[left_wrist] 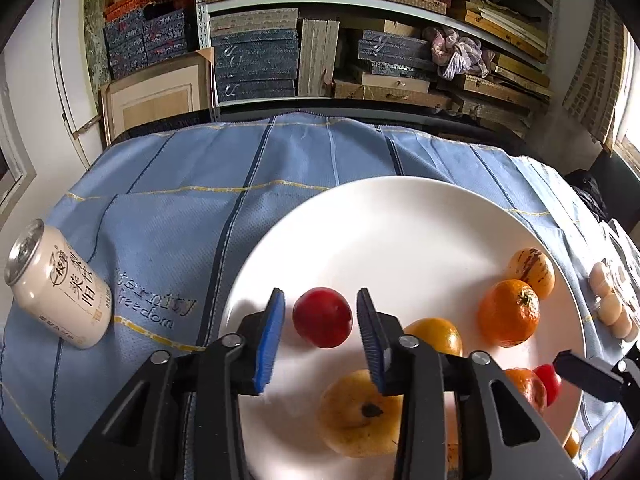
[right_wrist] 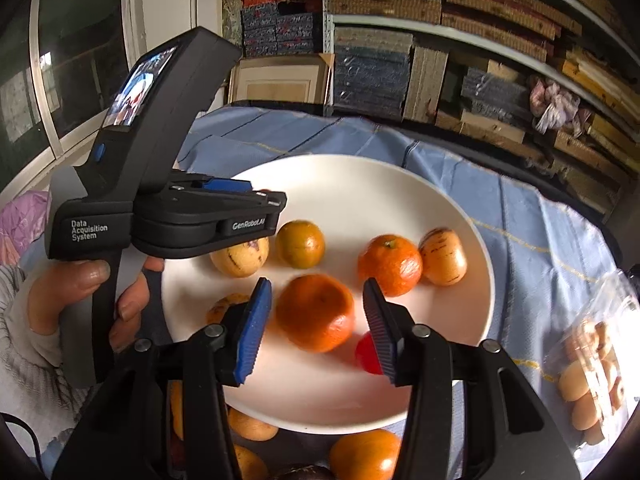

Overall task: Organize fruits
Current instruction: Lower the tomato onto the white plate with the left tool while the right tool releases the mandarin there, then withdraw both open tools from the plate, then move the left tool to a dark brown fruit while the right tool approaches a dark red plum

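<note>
Two grippers, left (left_wrist: 320, 336) and right (right_wrist: 318, 330), jaws apart over plate (left_wrist: 400, 220), blue tablecloth (left_wrist: 180, 208), box-stacked shelves (left_wrist: 360, 40) behind.

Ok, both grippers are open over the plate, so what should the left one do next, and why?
Probably lift the left gripper straight up and away. Its fingers stand apart on either side of the red fruit, touching neither side, and the fruit already rests on the white plate. More fruit lies off the plate's near edge in the right wrist view.
</note>
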`<state>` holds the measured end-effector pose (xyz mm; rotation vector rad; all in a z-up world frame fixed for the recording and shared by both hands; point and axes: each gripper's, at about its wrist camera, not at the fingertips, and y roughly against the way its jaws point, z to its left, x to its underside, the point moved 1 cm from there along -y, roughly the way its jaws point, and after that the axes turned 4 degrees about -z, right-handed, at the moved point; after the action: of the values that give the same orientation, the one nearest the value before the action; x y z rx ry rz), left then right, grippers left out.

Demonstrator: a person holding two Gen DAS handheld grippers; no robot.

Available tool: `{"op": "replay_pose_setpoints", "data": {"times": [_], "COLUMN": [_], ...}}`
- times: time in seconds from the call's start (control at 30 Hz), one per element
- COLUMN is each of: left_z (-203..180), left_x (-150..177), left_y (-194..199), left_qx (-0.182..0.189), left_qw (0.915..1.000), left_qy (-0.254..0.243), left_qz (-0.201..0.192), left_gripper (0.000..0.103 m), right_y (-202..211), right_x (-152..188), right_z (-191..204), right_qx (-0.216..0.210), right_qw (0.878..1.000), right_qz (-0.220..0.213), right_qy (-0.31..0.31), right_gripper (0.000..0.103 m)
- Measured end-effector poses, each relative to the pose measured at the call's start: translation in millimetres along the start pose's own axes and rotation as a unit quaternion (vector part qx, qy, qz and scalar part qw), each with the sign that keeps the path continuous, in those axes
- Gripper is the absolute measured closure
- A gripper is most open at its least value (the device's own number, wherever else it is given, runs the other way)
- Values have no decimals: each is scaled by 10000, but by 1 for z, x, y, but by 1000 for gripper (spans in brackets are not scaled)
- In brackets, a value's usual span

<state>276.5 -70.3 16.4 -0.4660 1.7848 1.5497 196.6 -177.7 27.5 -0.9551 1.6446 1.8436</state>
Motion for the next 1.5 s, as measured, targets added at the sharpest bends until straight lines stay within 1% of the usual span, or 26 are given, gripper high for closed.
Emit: {"op": "replay_pose_setpoints", "data": {"times": [0.23,0.33,0.37,0.47,0.53,0.8,0.83,0.87,0.9,0.93,0.97,1.0,1.03,1.07,1.13,1.17,1.23,1.27,1.33,1.43,1.5], "left_z": [3,7,8,11,13,14,14,15,14,15,14,13,11,9,4,-2,-10,-14,-23,-30,-34], "left_x": [3,10,13,25,39,90,94,100,103,109,112,118,122,128,135,139,142,143,146,150,153], "left_y": [21,39,46,66,80,119,123,129,132,138,141,147,150,153,153,152,153,153,153,150,147], "left_qx": [-106,-177,-203,-267,-288,-290,-278,-241,-211,-172,-155,-102,-47,43,134,170,145,120,104,123,240], "left_qw": [9999,9998,9997,9995,9994,9994,9995,9996,9996,9996,9995,9993,9991,9987,9987,9992,9992,9991,9986,9979,9976], "left_qy": [-26,-36,-36,-36,-31,-61,-38,9,45,109,138,182,220,281,287,187,4,-92,-314,-515,-600], "left_qz": [-59,-115,-136,-167,-166,-151,-159,-168,-177,-218,-251,-316,-362,-417,-387,-318,-365,-393,-419,-367,-261], "left_gripper": [64,63,62,60,60,60,59,56,53,47,45,45,45,45,44,44,43,40,34,33,33], "right_y": [13,25,29,45,60,115,120,124,129,133,137,142,145,147,145,144,143,144,143,142,140], "right_x": [1,2,3,6,9,28,32,35,40,45,49,56,63,68,76,79,81,81,85,93,96], "right_z": [3,8,10,18,25,45,46,45,44,42,39,33,27,20,1,-8,-31,-41,-64,-79,-82], "right_qx": [-10,25,56,117,156,388,406,417,434,451,467,483,488,484,404,354,235,151,-126,-284,-262], "right_qw": [9999,9998,9997,9992,9986,9948,9945,9943,9940,9938,9934,9926,9921,9919,9933,9932,9902,9877,9780,9679,9657], "right_qz": [-97,-182,-212,-335,-438,-827,-874,-903,-935,-968,-1015,-1101,-1157,-1173,-1024,-971,-889,-865,-785,-712,-627], "right_qy": [43,80,109,195,244,442,418,392,357,320,265,156,50,-63,-366,-540,-1049,-1294,-1926,-2395,-2505], "right_gripper": [56,56,56,53,49,38,33,30,24,18,15,10,8,7,7,7,7,7,6,5,5]}}
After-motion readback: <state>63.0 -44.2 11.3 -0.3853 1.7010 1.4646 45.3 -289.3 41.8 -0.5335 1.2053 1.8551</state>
